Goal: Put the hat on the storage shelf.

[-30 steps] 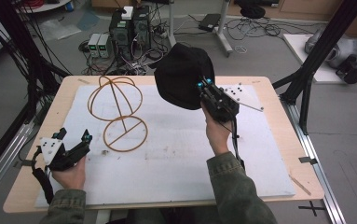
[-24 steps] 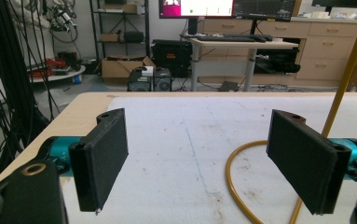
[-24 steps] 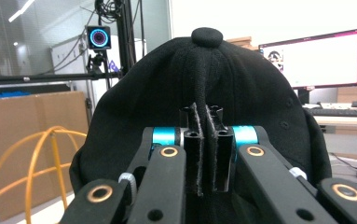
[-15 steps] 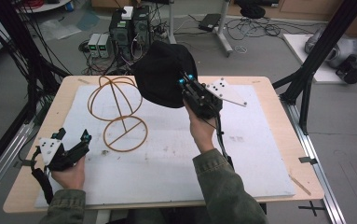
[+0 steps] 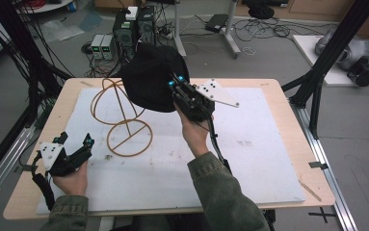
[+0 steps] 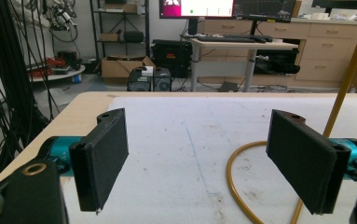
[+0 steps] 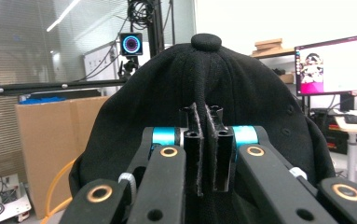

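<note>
High view: black cap (image 5: 151, 77) is held up off the table (image 5: 269, 84) by the right gripper (image 5: 175, 83), jaws pinched on the cap's fabric at its near edge. Cap hangs above the back-centre of the table, partly in front of the upper loop of the wire stand (image 5: 119, 118). Stand's round base ring is seen flat on the white mat (image 5: 249, 144), left of centre; upper loops rise tilted toward the back left. Right hand (image 5: 194, 130) is wrapped around the gripper body, grey plate pointing right.

Left gripper (image 5: 86, 143) is held low at the front-left corner of the mat, apart from the stand base, jaws spread wide, nothing between them. Left hand (image 5: 71, 178) is seen under it.

Left gripper view: both pads (image 6: 101, 156) are well apart, bare mat (image 6: 190, 154) between. Part of the stand ring (image 6: 234, 186) and one upright wire are seen near the right-hand jaw; contact w/ the jaw can't be told.

Right gripper view: jaws nearly closed on a fold of the cap (image 7: 255, 98), crown button at top, cap seen from close up. Bit of orange wire (image 7: 57, 186) is visible lower left behind the cap.
</note>
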Demonstrator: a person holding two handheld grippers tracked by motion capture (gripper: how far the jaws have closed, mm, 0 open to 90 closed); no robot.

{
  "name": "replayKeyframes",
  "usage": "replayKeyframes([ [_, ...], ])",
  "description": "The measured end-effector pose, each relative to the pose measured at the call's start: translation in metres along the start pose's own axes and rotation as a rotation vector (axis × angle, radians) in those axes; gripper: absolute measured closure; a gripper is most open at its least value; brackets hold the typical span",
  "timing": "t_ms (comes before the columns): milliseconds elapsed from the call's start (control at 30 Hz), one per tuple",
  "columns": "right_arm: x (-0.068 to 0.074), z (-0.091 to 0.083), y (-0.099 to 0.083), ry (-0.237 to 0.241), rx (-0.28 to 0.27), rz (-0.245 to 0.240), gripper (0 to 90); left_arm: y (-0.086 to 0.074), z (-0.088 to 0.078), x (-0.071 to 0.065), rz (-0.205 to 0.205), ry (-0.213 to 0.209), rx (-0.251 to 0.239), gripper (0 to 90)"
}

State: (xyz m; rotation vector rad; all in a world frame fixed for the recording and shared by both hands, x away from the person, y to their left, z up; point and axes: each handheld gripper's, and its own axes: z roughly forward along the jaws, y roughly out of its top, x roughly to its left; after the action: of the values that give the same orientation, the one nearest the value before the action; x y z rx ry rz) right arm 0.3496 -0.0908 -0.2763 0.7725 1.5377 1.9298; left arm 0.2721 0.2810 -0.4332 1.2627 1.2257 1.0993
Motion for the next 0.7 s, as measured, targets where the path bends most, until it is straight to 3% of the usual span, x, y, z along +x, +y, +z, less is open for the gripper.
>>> replayKeyframes([
  [333, 0.019, 0.016, 0.002, 0.041, -0.015, 0.006, 87.2, 0.000, 0.000, 0.000, -0.002, -0.003, -0.002, 21.0],
  [700, 0.046, 0.039, -0.006, 0.108, 0.011, -0.006, 87.2, 0.000, -0.001, 0.001, -0.004, 0.000, -0.003, 21.0],
])
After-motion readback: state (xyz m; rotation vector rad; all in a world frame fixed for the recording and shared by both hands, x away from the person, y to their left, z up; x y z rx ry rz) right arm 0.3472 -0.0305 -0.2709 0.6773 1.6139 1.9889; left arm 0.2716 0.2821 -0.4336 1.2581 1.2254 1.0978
